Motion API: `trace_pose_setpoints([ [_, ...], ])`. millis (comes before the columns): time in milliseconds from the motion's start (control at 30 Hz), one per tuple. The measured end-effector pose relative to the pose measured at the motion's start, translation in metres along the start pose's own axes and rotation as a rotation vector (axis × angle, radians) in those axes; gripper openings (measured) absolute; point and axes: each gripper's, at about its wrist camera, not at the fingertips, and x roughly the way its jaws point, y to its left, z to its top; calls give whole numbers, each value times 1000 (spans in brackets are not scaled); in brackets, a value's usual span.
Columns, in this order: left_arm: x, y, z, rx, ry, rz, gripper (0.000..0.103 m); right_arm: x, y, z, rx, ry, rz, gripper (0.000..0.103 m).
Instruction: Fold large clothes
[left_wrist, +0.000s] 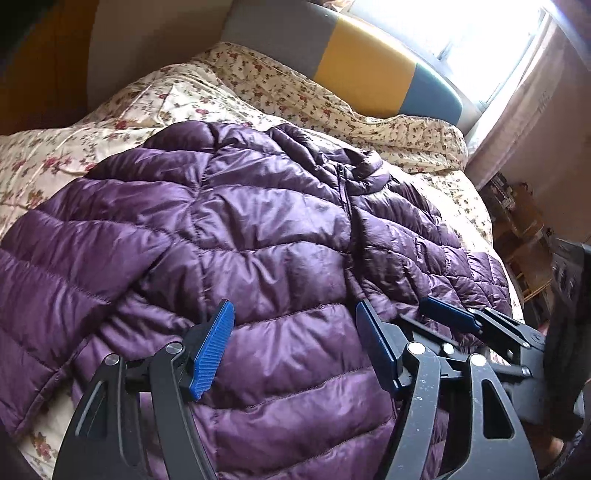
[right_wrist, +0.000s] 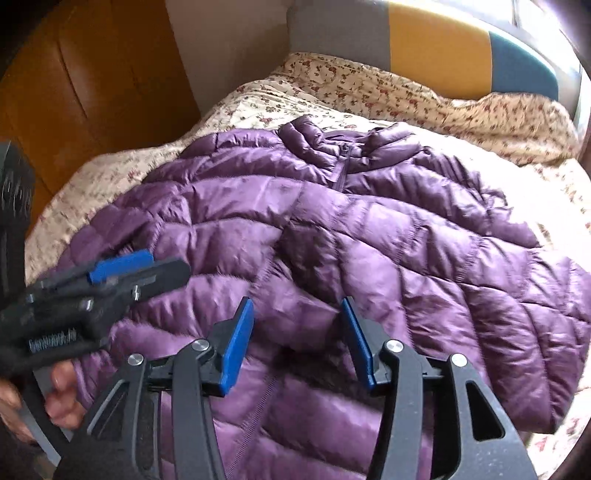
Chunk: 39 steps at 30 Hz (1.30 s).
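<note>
A purple quilted puffer jacket (left_wrist: 236, 236) lies spread front-up on the bed, zipper closed, collar toward the headboard; it also shows in the right wrist view (right_wrist: 351, 240). My left gripper (left_wrist: 295, 343) is open and empty, hovering over the jacket's lower body. My right gripper (right_wrist: 297, 339) is open and empty, also over the lower body near the zipper line. The right gripper also shows at the right of the left wrist view (left_wrist: 476, 321), and the left gripper at the left of the right wrist view (right_wrist: 136, 269). The sleeves lie out to both sides.
The jacket rests on a floral bedspread (left_wrist: 110, 122). A grey, yellow and blue headboard (left_wrist: 365, 62) stands at the far end. An orange wooden wardrobe (right_wrist: 85, 85) is at the left. A bright window (left_wrist: 480, 37) and shelves with clutter (left_wrist: 517, 221) are at the right.
</note>
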Motion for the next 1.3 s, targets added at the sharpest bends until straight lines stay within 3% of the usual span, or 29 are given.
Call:
trace_pose_setpoints([
  [433,23,-20,7,6,49,-30,67,4,0,-33,-133,48,-66,49],
  [467,25,-22,8,5,59,-48,55,4,0,-34,-136,48,-67,49],
  [533,30,-27,10,4,80,-72,43,3,-1,-35,-140,47,-69,49],
  [600,34,-34,12,30,80,-65,43,1,-2,-37,-140,47,-71,54],
  [667,40,-41,13,54,99,-69,21,-2,-5,-39,-142,46,-80,56],
  [833,47,-45,10,65,106,-40,2,-14,-18,-46,-115,42,-96,62],
  [1133,36,-37,4,81,69,-9,0,-47,-64,-55,-25,29,-157,64],
  [1300,32,-38,1,100,57,3,0,-49,-67,-61,-4,26,-194,69],
])
